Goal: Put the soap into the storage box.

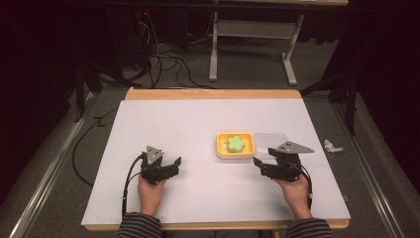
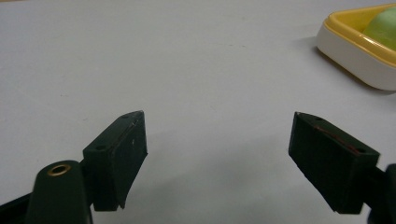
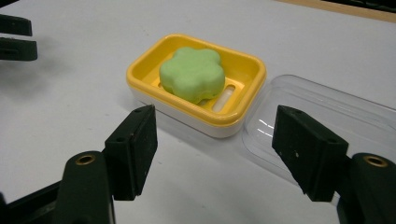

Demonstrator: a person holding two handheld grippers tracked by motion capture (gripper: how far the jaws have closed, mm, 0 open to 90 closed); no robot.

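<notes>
Both my tongs gape empty: right gripper (image 3: 215, 149) near the soap dish (image 3: 243, 100) edge, left gripper (image 2: 217, 154) over bare table (image 2: 140, 56).

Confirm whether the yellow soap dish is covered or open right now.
Open. The yellow soap dish shows the green flower-shaped soap uncovered inside, and the clear plastic lid lies on the table beside it.

Both forearms, in striped sleeves, come in over the near edge of the worktop (image 1: 198, 119), each hand gripping its tongs from behind. The left tongs (image 1: 174, 162) sit toward the near left part of the worktop, jaws spread wide with nothing between them. The right tongs (image 1: 258, 163) sit toward the near right, jaws likewise parted and holding nothing.
</notes>
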